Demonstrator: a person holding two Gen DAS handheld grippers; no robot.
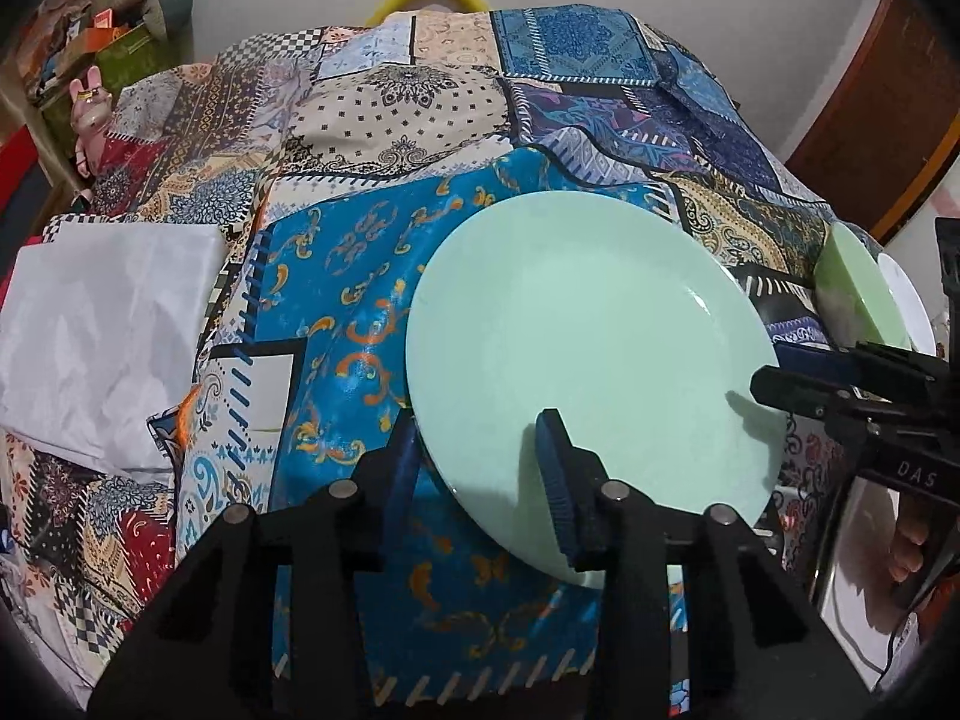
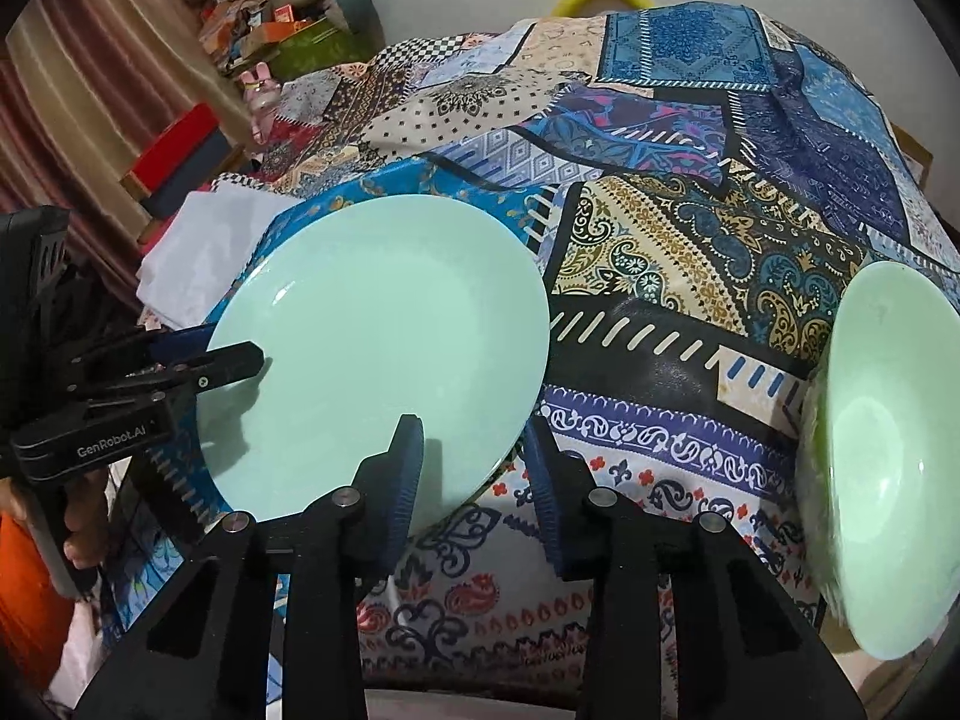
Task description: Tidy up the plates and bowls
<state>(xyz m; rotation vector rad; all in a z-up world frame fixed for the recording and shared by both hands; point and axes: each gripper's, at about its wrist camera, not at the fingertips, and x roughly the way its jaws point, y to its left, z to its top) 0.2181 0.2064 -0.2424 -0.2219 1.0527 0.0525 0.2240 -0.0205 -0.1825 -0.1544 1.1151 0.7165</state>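
A mint-green plate (image 1: 588,324) lies tilted over the patchwork tablecloth (image 1: 336,300). My left gripper (image 1: 477,420) straddles its near rim, one blue pad on top and the other under the edge, shut on it. At the plate's right rim my right gripper (image 1: 765,384) pinches in from the side. In the right wrist view the plate (image 2: 384,312) sits left of centre, with my right gripper (image 2: 473,426) clamped on its near-right rim and the left gripper (image 2: 240,360) clamped on its left rim. A green bowl (image 2: 882,450) stands at the far right.
A folded white cloth (image 1: 108,324) lies on the table's left side. Beside the green bowl (image 1: 852,288) a white dish (image 1: 912,306) shows at the right edge. Boxes and clutter (image 2: 276,30) stand beyond the far left corner. The cloth (image 2: 690,276) between plate and bowl is bare.
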